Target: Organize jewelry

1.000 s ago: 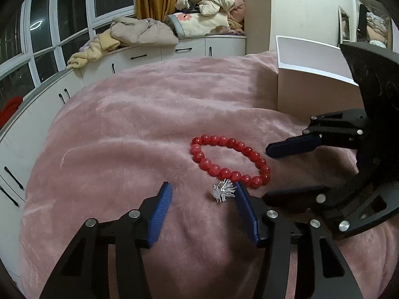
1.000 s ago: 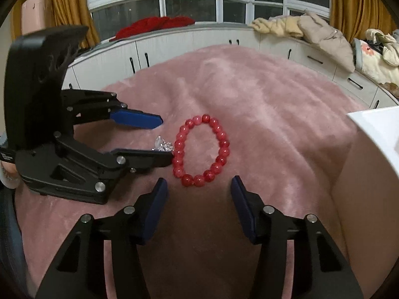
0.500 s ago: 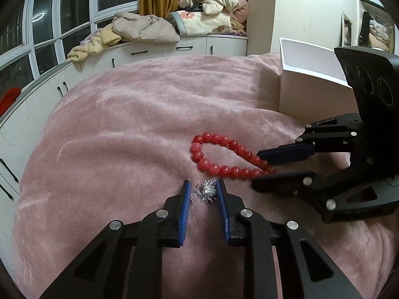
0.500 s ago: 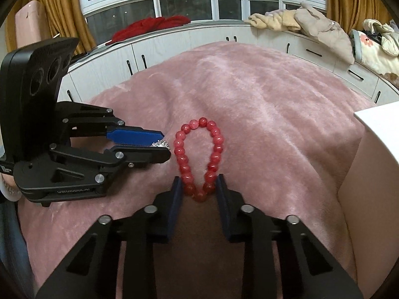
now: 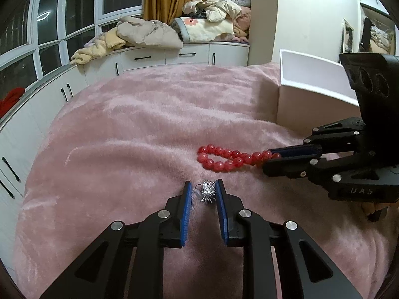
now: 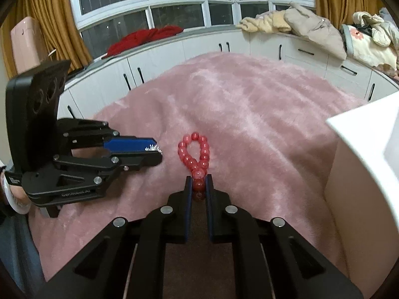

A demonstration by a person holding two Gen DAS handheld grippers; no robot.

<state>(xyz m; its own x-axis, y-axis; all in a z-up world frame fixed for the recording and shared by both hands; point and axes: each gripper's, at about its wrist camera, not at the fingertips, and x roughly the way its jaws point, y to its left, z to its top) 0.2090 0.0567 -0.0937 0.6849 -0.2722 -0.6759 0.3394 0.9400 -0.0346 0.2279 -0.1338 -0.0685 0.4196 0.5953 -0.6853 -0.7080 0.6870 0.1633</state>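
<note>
A small spiky silver brooch [image 5: 207, 193] sits between the blue pads of my left gripper [image 5: 204, 189], which is shut on it just above the pink blanket [image 5: 139, 129]. The brooch also shows in the right wrist view [image 6: 152, 148]. A red bead bracelet [image 5: 225, 157] lies stretched on the blanket, one end pinched in my right gripper [image 5: 270, 158]. In the right wrist view the right gripper [image 6: 198, 181] is shut on the near beads of the bracelet [image 6: 195, 153], which is squeezed into a narrow loop. The left gripper [image 6: 155, 153] is to its left.
A white open box [image 5: 309, 92] stands on the blanket at the right, behind the right gripper; its corner shows in the right wrist view [image 6: 364, 164]. White cabinets [image 6: 189, 54] with piled clothes ring the bed under the windows.
Both grippers went from open to shut. The left one closed on the silver brooch. The right one closed on the bracelet's near end and pinched the ring into a narrow loop.
</note>
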